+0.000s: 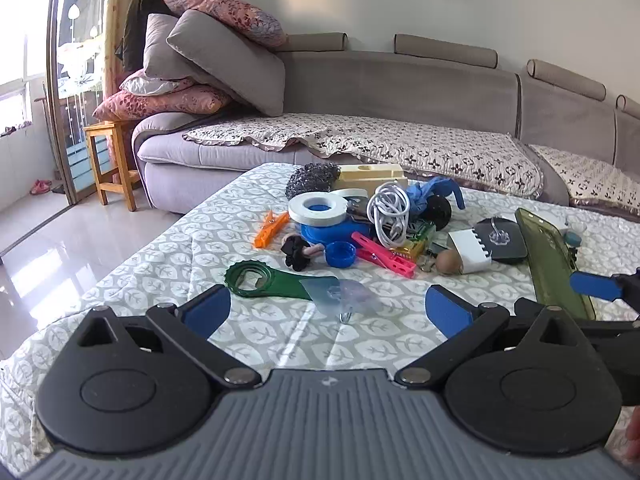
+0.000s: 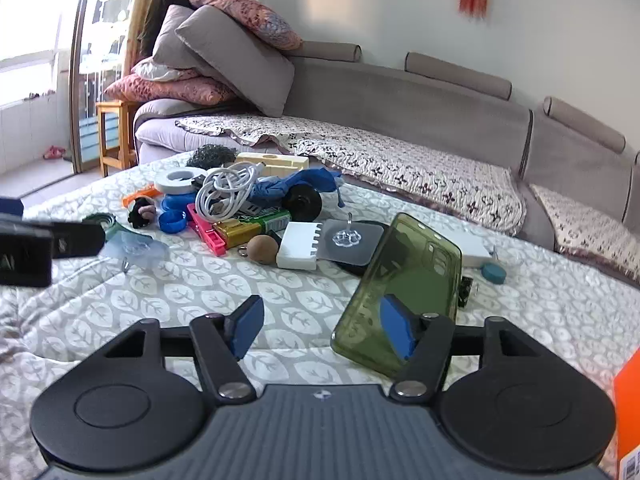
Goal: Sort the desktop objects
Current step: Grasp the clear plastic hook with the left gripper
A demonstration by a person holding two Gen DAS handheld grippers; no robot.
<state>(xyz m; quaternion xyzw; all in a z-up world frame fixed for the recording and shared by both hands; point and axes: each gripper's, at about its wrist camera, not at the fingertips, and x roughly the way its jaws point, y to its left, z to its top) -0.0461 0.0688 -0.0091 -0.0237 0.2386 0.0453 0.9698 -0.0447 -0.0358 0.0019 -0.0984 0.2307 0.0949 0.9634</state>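
Blue-padded right gripper (image 2: 320, 330): jaws about half open, nothing clamped. Left-hand pad clear of everything, over bare desk (image 2: 200, 292). Right-hand pad overlapping the near end of the phone case (image 2: 404, 268); cannot tell whether touching it or just beside it. Judged as an approach, not a grip: opening narrowed to suit the thin edge of the case, and one finger placed at that edge so that closing would pinch the wall.

Phone case: green, translucent, soft-looking. Located at the near right of the desk, apart from the main pile (image 2: 240, 208) and nearest to the right gripper, hence a likely first pick. Long axis near to far, leaning slightly right. Camera cut-out at the far end; near end toward the gripper. Appears tilted rather than flat; cause not visible.

Left gripper (image 1: 326, 312): jaws wide open, empty. Clear adhesive hook (image 1: 340, 296) and green bottle opener (image 1: 260, 280) on the desk just beyond the pads, not between them.

Farther out: pile with white cable (image 2: 228, 196) and pink clothespin (image 2: 208, 232), items overlapping, unsorted. Beyond the far edge, sofa (image 2: 400, 112).
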